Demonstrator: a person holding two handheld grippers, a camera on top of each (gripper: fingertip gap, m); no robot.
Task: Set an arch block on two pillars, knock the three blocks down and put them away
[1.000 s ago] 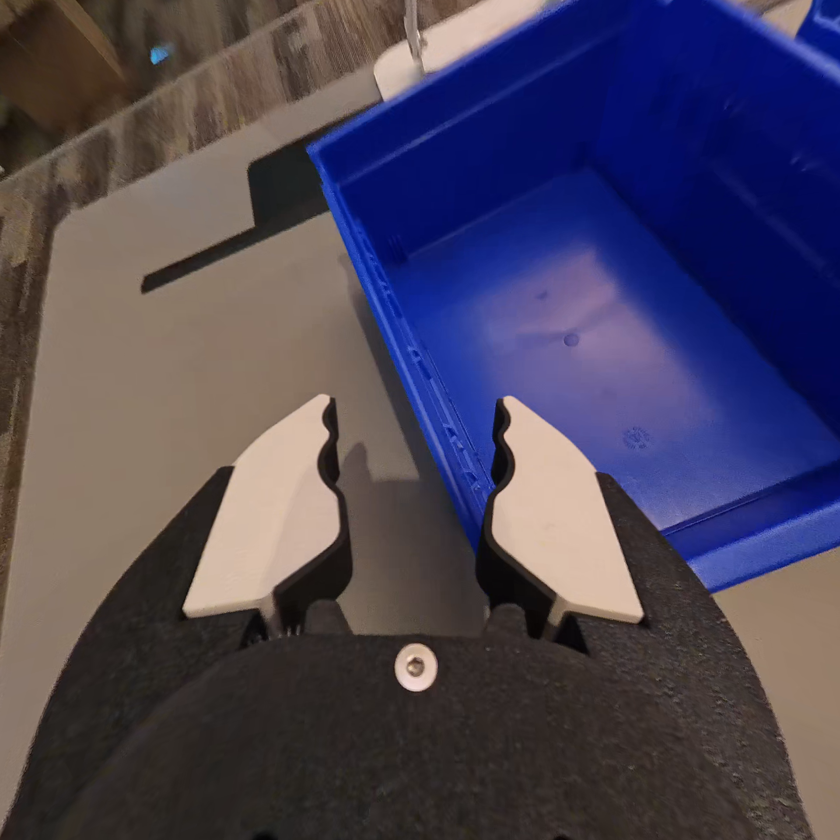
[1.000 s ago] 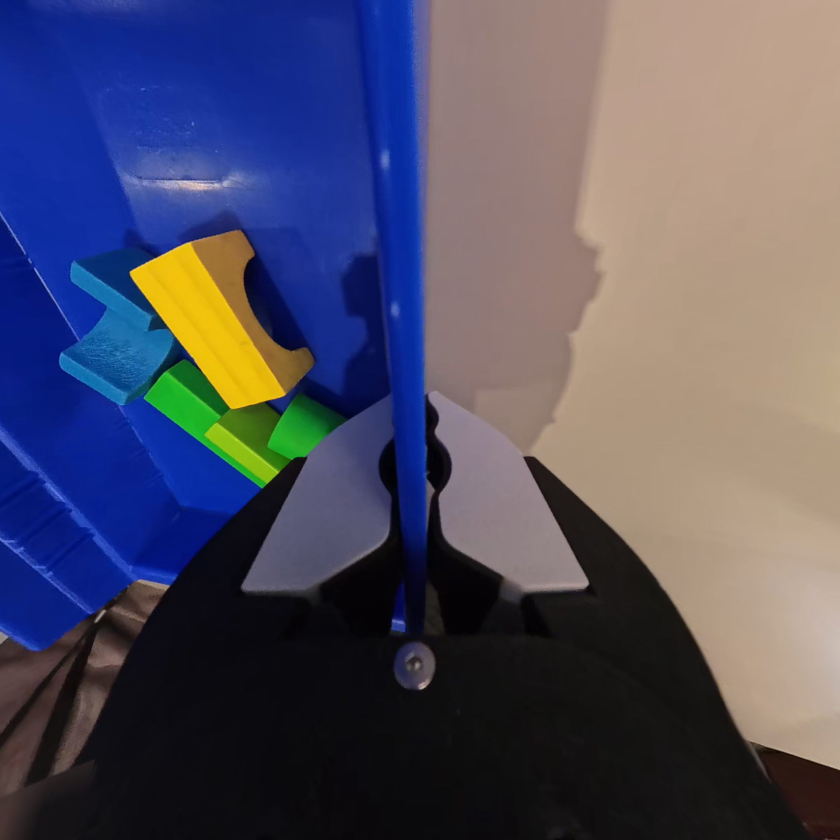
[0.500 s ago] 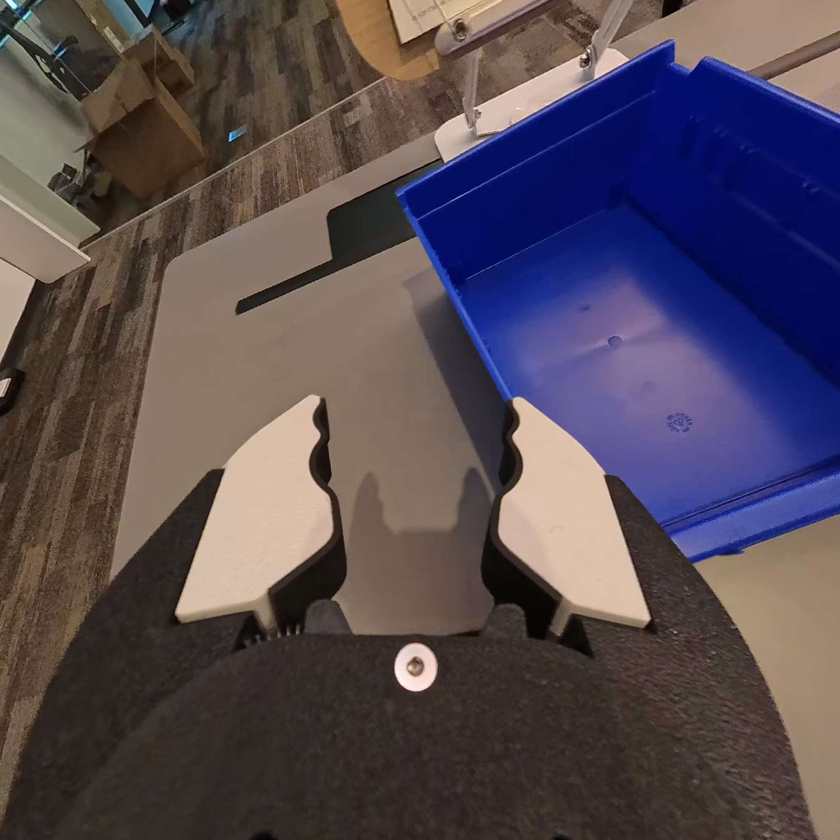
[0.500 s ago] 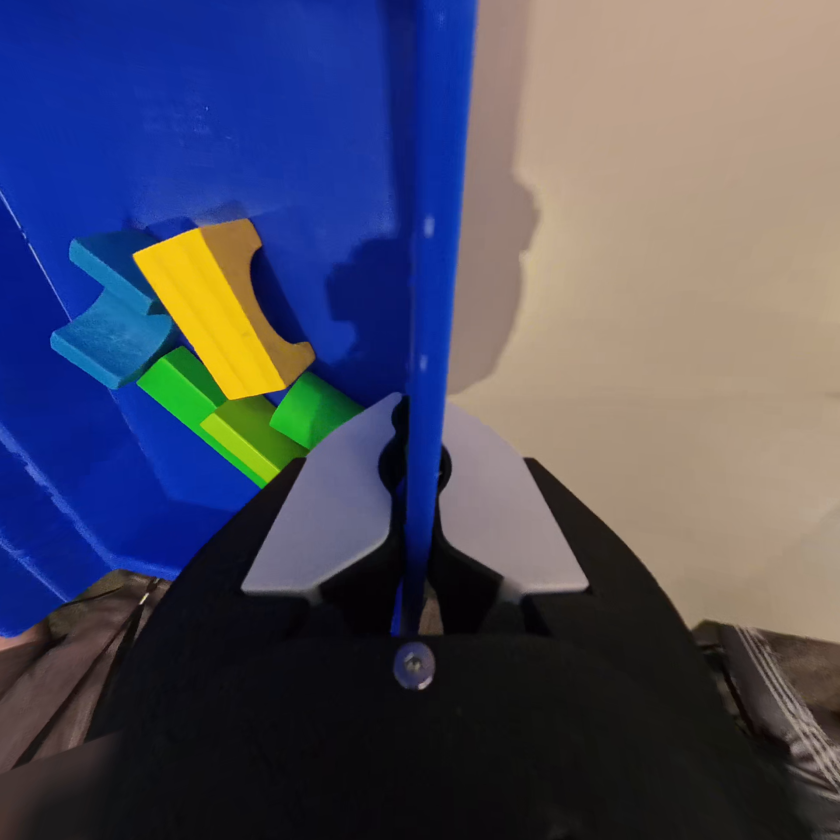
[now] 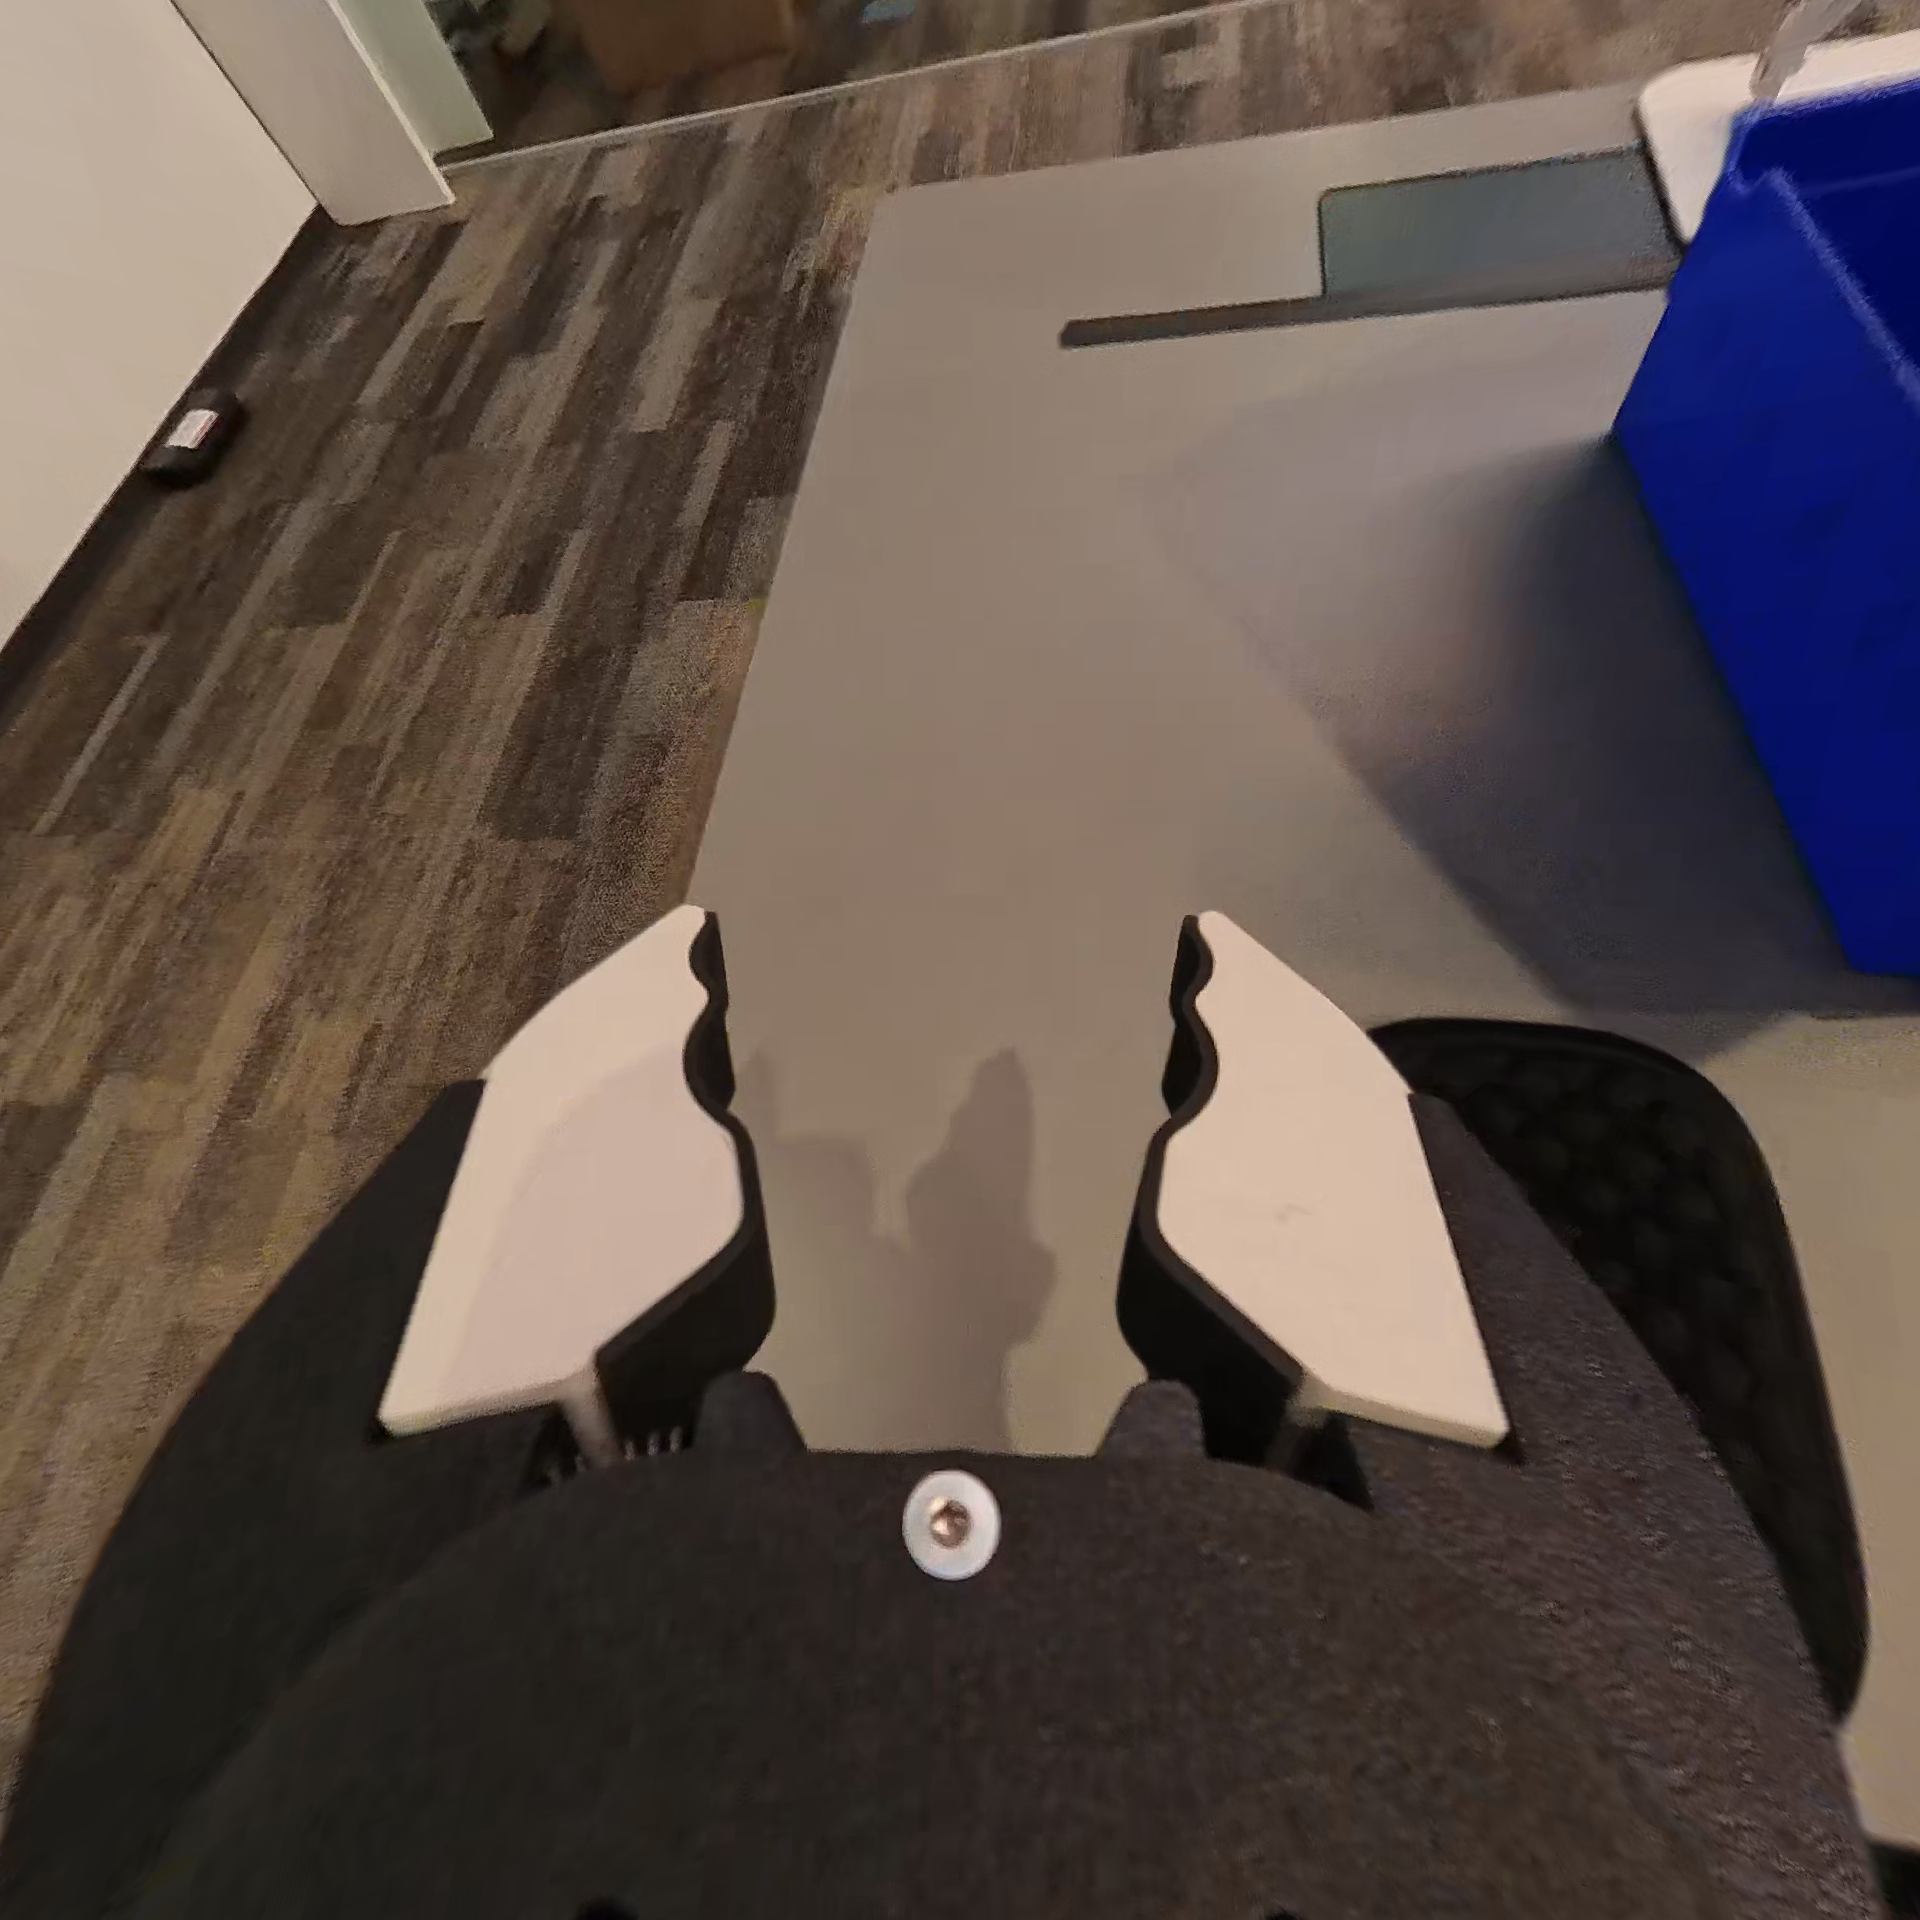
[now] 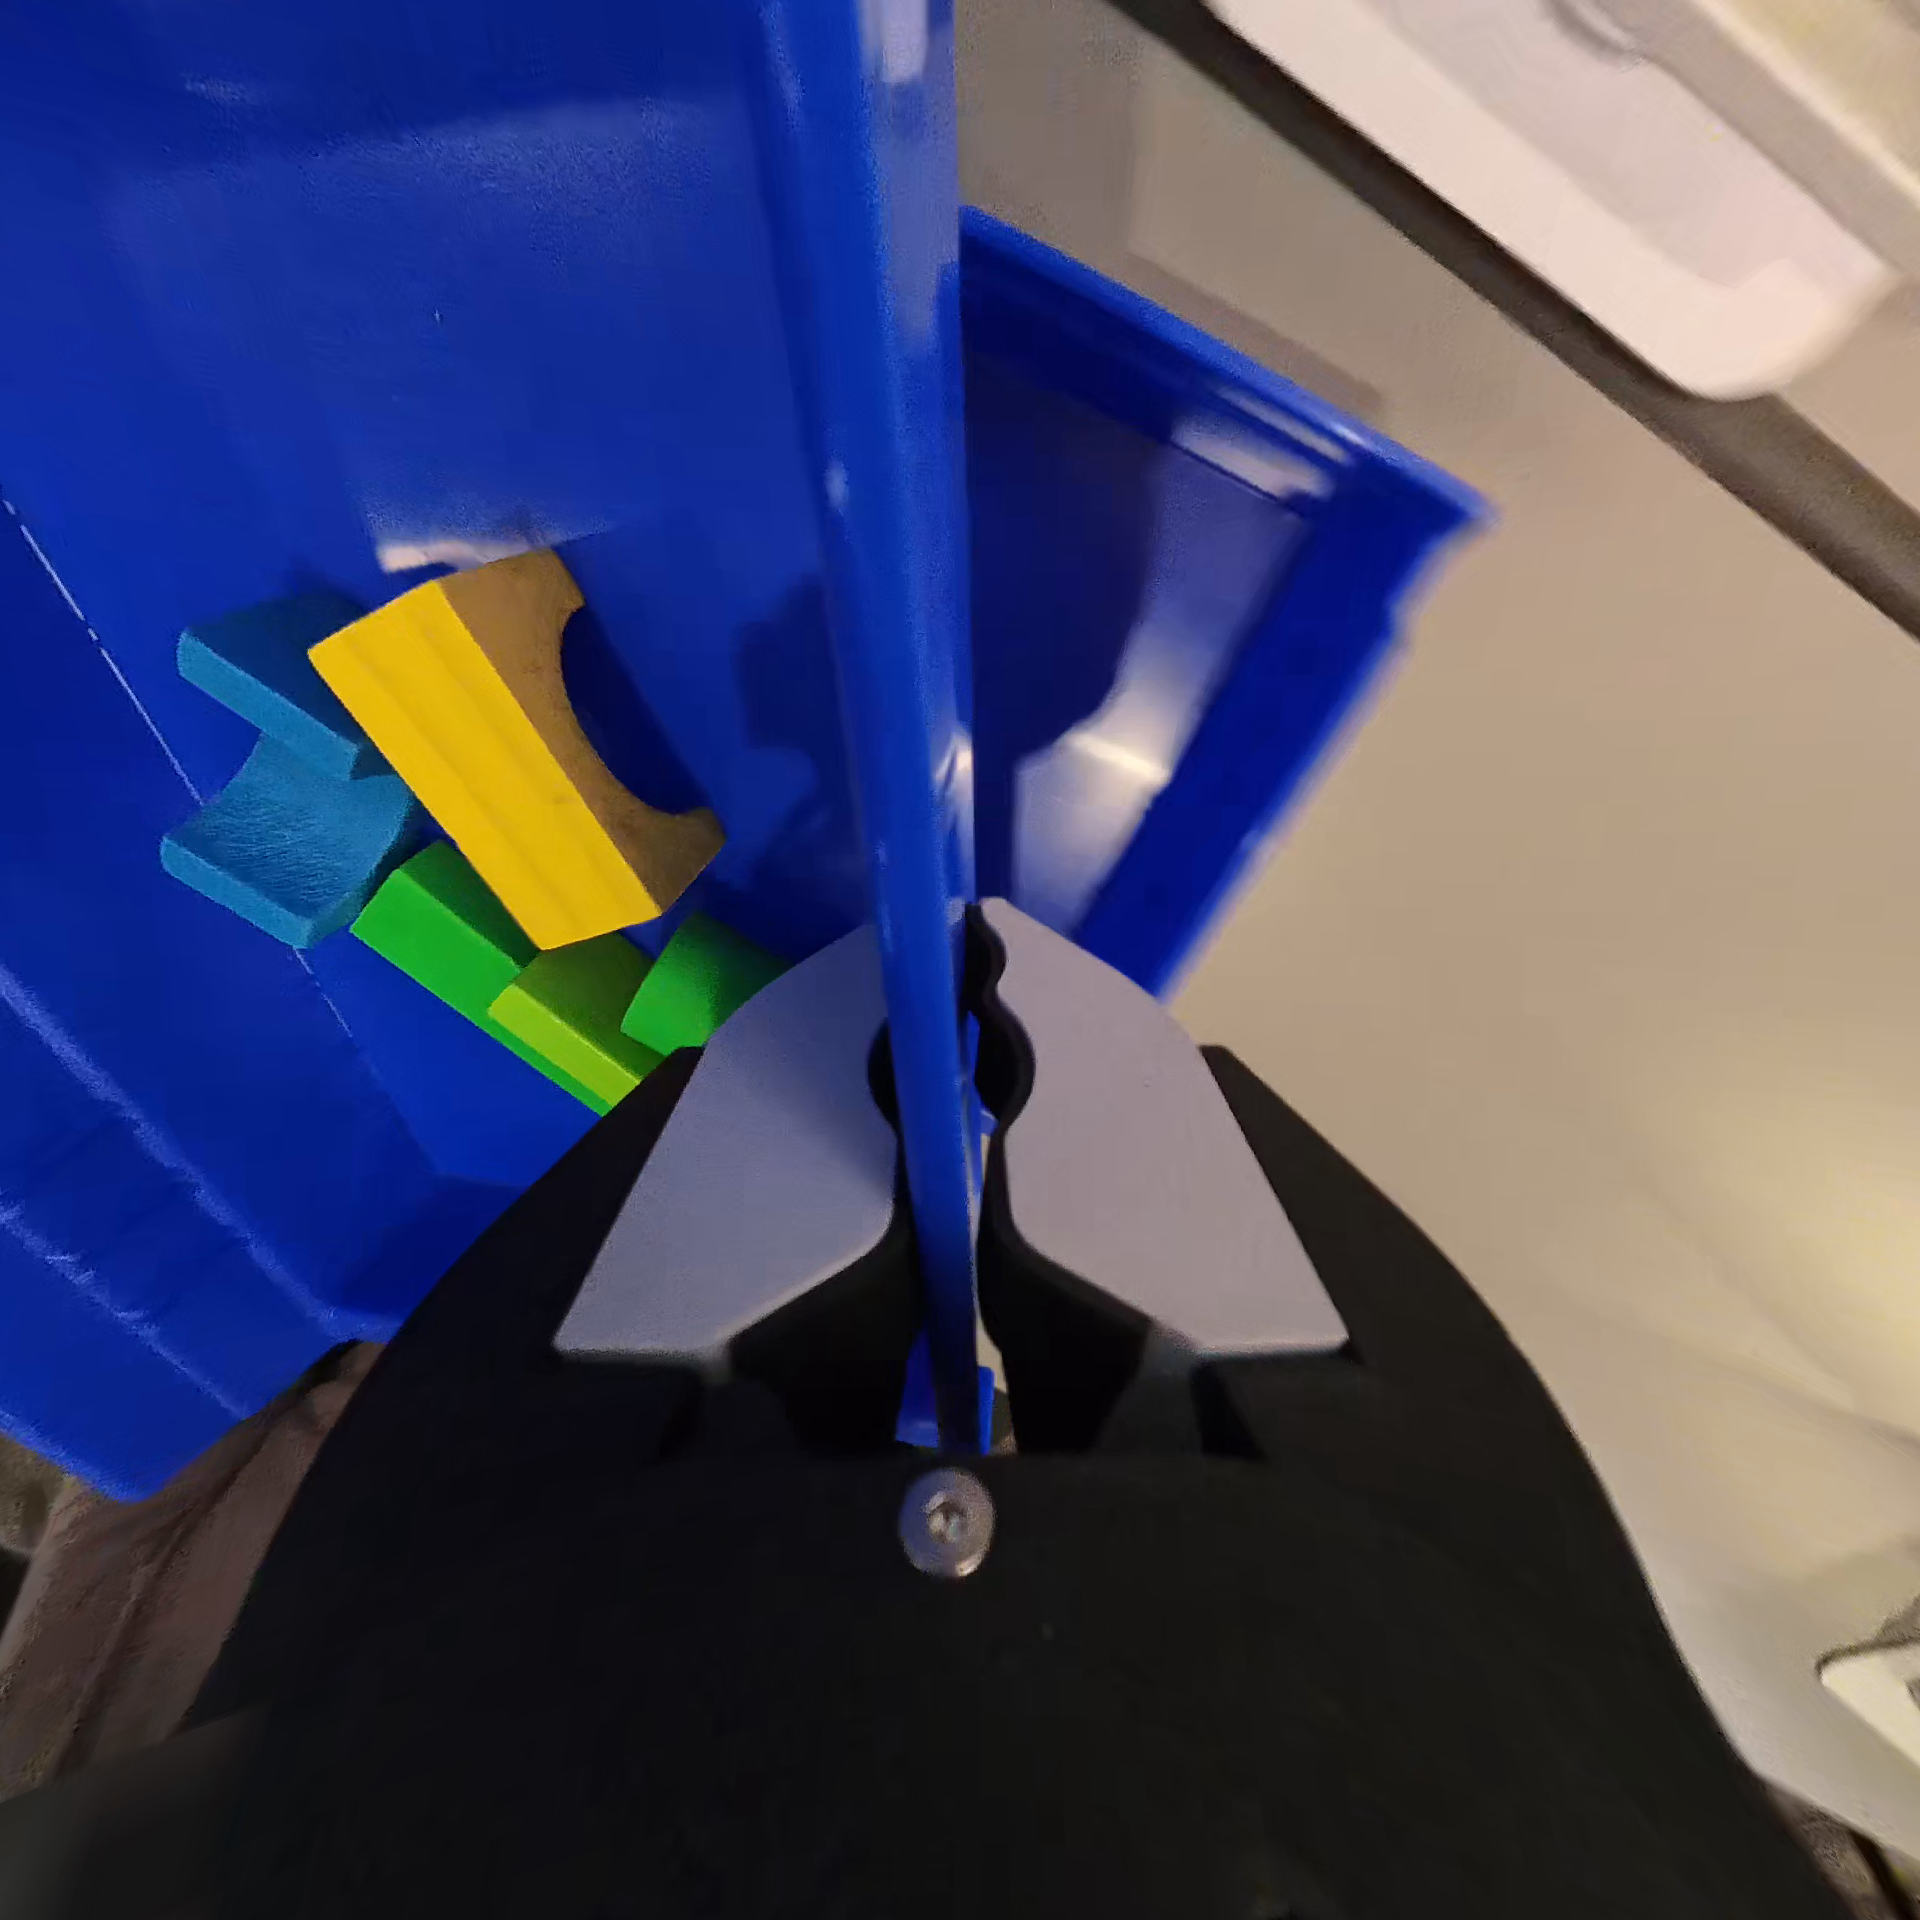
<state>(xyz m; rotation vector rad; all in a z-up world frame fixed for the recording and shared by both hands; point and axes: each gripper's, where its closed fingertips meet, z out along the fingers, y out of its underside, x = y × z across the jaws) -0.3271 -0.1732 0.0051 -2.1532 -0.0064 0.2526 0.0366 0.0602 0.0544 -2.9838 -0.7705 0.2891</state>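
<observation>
My right gripper (image 6: pixel 940 935) is shut on the side wall of a blue bin (image 6: pixel 883 520) and holds it tilted. Inside that bin lie a yellow arch block (image 6: pixel 488 769), a teal arch block (image 6: pixel 281 790) and green blocks (image 6: pixel 540 987), piled at the lower left. A second blue bin (image 6: pixel 1247 582) shows behind the held wall. My left gripper (image 5: pixel 945 935) is open and empty above the bare grey table (image 5: pixel 1039 623). A blue bin (image 5: pixel 1787 540) stands at the right edge of the left wrist view.
The table's left edge runs beside patterned carpet floor (image 5: pixel 364 623). A dark cut-out strip (image 5: pixel 1455 260) lies at the table's far side. A black mesh chair back (image 5: pixel 1662 1247) is near the right of my left gripper. A white object (image 6: pixel 1558 156) sits at the upper right of the right wrist view.
My left gripper has swung left, away from the blue bin, which has slid to the frame's right edge. The right gripper has turned with the held bin; a second bin has come into view.
</observation>
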